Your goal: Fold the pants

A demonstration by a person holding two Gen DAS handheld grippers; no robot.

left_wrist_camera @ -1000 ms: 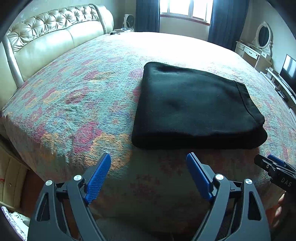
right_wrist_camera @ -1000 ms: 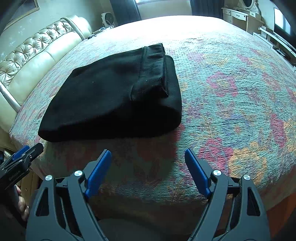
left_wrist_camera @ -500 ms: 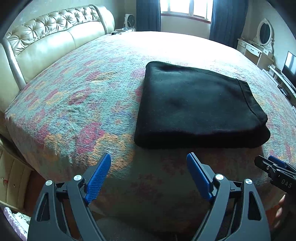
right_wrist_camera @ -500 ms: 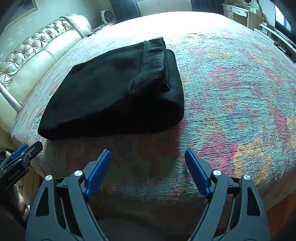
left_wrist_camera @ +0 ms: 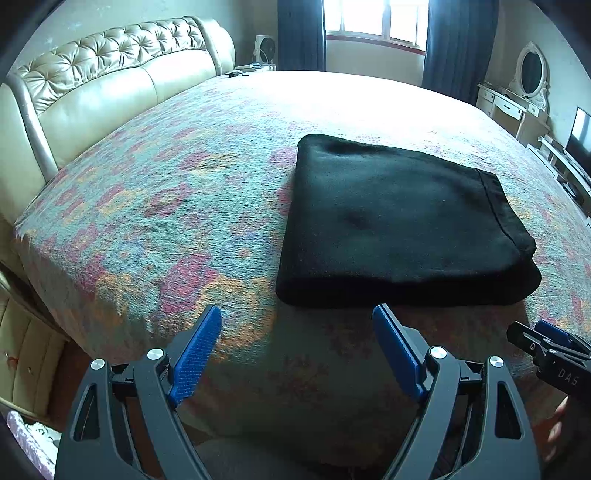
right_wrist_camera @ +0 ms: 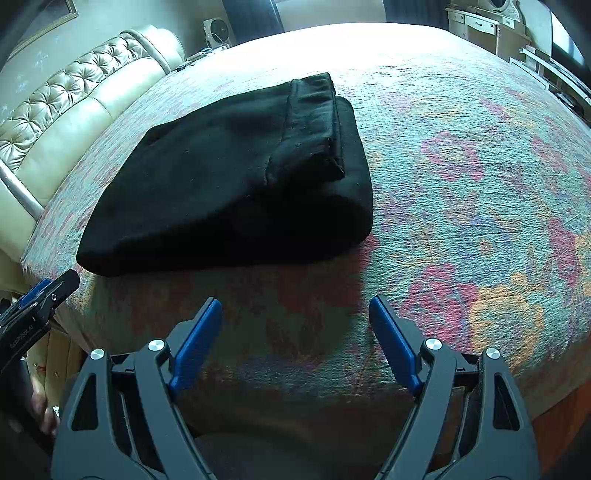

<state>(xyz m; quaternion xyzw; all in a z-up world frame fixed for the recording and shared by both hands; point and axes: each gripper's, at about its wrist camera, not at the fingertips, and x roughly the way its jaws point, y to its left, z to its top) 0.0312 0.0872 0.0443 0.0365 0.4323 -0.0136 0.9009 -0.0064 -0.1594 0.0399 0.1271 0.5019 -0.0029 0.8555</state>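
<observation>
Two cameras, one big bed [left_wrist_camera: 184, 206], its floral cover in teal, pink and orange filling both views. In the left wrist view a tufted cream headboard [left_wrist_camera: 110, 81] runs along at ten o'clock, a bright window [left_wrist_camera: 373, 22] with dark curtains sits at twelve, and a white dressing table [left_wrist_camera: 517, 99] with an oval mirror stands at two. A small fan [right_wrist_camera: 218, 29] shows at eleven in the right wrist view. The black pants [left_wrist_camera: 399, 225] lie folded into a thick flat rectangle near the bed's near edge, at one o'clock from the left gripper [left_wrist_camera: 295, 325]; from the right gripper [right_wrist_camera: 295, 317] they sit at eleven, the band end [right_wrist_camera: 314, 125] folded over on top. Nothing lies between either tool and the cloth. Both grippers hang just off the bed's edge, clear of the pants, blue pads spread wide and holding nothing. The right tool's tip peeks in at four o'clock on the left view, a hand [right_wrist_camera: 40, 406] behind the left tool at eight on the right view.
</observation>
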